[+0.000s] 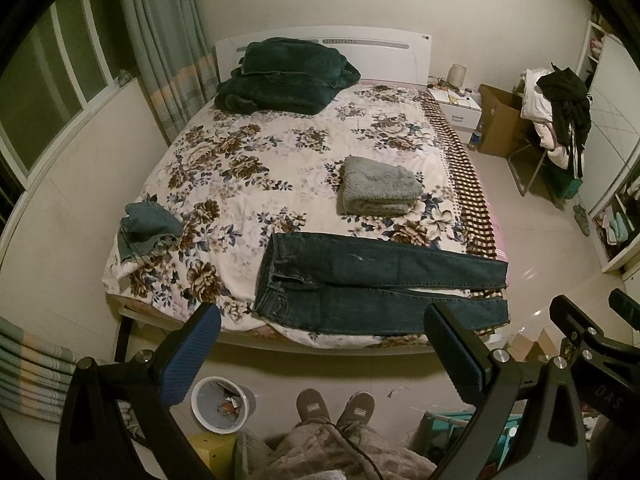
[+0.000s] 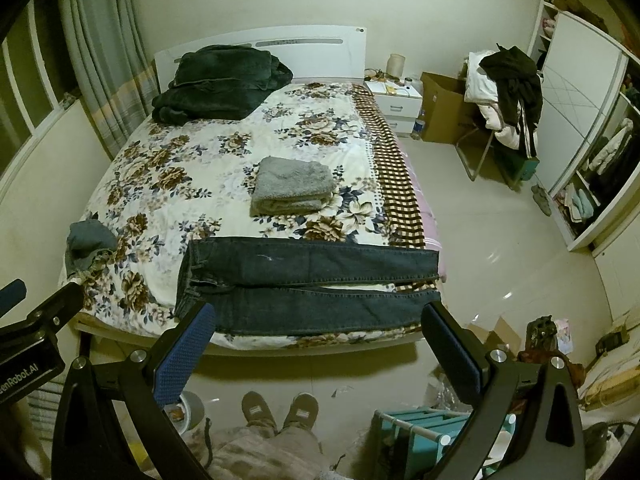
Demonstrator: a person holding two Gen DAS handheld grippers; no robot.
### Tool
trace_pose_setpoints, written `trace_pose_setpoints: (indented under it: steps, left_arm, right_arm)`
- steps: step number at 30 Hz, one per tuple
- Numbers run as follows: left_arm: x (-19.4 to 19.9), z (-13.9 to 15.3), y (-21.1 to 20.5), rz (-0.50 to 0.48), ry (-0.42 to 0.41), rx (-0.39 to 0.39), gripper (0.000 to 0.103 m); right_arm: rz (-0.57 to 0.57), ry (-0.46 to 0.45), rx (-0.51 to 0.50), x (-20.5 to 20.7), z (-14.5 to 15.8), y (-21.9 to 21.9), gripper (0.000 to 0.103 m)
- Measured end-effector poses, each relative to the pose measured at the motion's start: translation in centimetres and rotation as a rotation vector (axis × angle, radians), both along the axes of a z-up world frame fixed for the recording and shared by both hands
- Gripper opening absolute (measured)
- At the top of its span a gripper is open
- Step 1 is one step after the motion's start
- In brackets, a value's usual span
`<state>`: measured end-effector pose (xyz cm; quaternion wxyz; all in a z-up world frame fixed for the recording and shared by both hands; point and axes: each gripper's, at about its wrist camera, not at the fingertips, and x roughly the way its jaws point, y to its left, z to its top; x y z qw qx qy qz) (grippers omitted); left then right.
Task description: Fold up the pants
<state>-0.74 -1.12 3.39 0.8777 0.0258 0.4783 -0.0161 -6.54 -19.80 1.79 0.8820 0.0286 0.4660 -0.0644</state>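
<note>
1. We held the left gripper (image 1: 322,330) and right gripper (image 2: 320,328) spread wide, gripping nothing, back from the bed (image 1: 240,184).
2. Only our left view showed the white bin (image 1: 218,408) whole, below its gripper; only our right view showed the wardrobe's hanging clothes (image 2: 612,160).
3. The jeans (image 1: 380,280) lay flat just ahead of both grippers along the near bed edge, dark denim, legs side by side, waistband left, cuffs at the right edge.

grey folded towel (image 1: 380,186), dark blanket (image 1: 284,76), wastebasket (image 1: 219,404)
</note>
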Motion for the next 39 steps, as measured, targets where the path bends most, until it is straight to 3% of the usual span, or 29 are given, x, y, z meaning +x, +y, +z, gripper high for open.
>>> trace_pose_setpoints:
  steps: [39]
  left_arm:
    - [-1.0,-0.4,-0.4,0.0,0.008,-0.014,0.103]
  right_arm:
    - [0.003,0.005,0.005,1.5,-0.4,-0.1,0.103]
